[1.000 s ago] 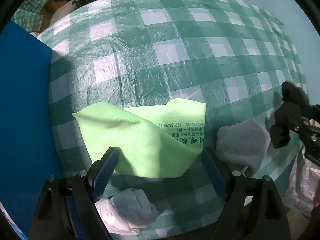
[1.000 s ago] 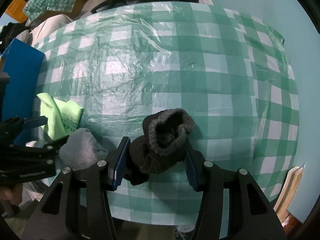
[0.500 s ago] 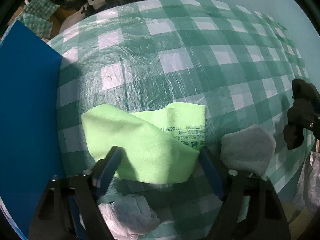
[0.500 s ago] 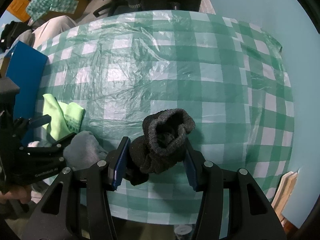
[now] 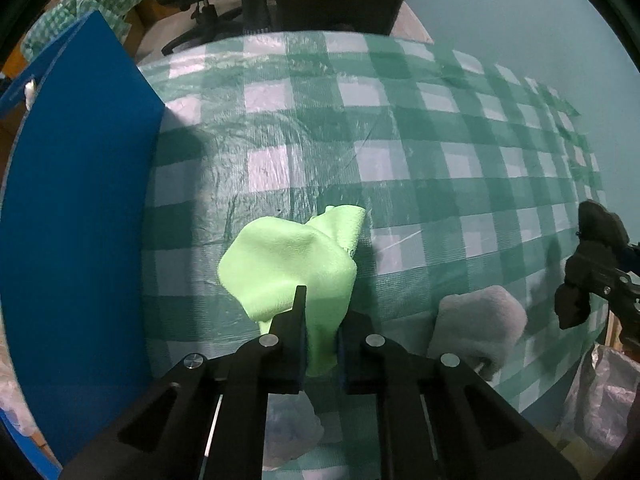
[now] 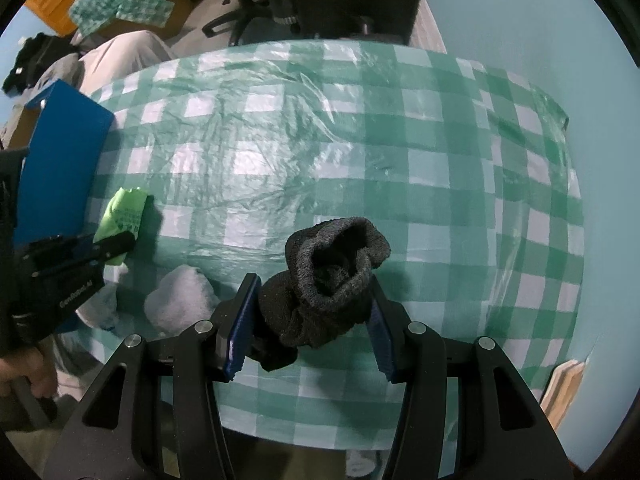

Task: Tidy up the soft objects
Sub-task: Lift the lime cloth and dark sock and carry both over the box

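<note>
My left gripper [image 5: 320, 320] is shut on a light green cloth [image 5: 288, 268], bunched and lifted above the green checked tablecloth [image 5: 400, 160]. The cloth also shows in the right wrist view [image 6: 124, 212] with the left gripper [image 6: 116, 246]. My right gripper [image 6: 312, 312] is shut on a dark grey sock [image 6: 328, 272], held over the table's near side. The sock and right gripper show at the right edge of the left wrist view [image 5: 592, 268]. A light grey sock [image 5: 476, 328] lies on the table between the grippers; it also shows in the right wrist view [image 6: 180, 296].
A blue box [image 5: 76, 220] stands at the table's left side, also in the right wrist view [image 6: 60, 160]. A crumpled white bag [image 5: 288, 436] lies by the near edge under my left gripper. Chairs and clutter [image 6: 240, 12] stand beyond the far edge. A teal wall [image 6: 540, 20] is at the right.
My left gripper has shut on the green cloth and lifted it, bunching it up. The right gripper has kept hold of the dark sock and risen slightly.
</note>
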Action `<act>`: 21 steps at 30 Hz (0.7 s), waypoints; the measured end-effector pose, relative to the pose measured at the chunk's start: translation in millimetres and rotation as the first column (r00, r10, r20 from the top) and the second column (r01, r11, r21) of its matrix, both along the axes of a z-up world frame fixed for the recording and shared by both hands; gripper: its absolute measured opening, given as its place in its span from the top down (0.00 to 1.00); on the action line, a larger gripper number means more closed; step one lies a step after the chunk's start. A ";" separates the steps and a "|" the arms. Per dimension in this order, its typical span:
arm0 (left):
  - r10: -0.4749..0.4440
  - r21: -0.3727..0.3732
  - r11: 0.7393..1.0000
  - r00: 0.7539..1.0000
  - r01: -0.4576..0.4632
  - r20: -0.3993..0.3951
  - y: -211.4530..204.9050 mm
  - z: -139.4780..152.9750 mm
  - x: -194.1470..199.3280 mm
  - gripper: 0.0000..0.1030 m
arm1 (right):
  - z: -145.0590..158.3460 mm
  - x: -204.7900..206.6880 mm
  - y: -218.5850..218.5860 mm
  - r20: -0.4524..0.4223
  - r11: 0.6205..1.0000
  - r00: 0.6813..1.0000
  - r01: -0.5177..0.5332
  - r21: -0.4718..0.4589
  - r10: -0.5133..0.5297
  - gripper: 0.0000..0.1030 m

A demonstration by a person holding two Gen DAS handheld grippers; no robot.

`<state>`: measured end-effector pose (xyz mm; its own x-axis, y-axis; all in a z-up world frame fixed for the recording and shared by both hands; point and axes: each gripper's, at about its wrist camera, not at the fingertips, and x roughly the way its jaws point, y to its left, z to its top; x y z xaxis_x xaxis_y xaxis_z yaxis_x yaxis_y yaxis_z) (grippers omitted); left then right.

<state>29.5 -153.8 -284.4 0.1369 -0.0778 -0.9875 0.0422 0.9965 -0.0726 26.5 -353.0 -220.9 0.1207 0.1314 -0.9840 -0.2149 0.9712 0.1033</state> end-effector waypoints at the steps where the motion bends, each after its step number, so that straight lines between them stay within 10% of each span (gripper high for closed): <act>1: -0.002 0.000 1.000 1.000 0.002 0.003 6.1 6.7 4.2 0.89 | 2.6 0.3 1.5 0.005 1.000 1.000 -0.008 -0.002 0.008 0.50; 21: -0.001 -0.035 0.999 0.993 0.005 0.115 37.0 103.9 3.6 0.90 | 62.9 12.9 40.2 0.105 0.996 0.991 -0.087 0.025 0.084 0.50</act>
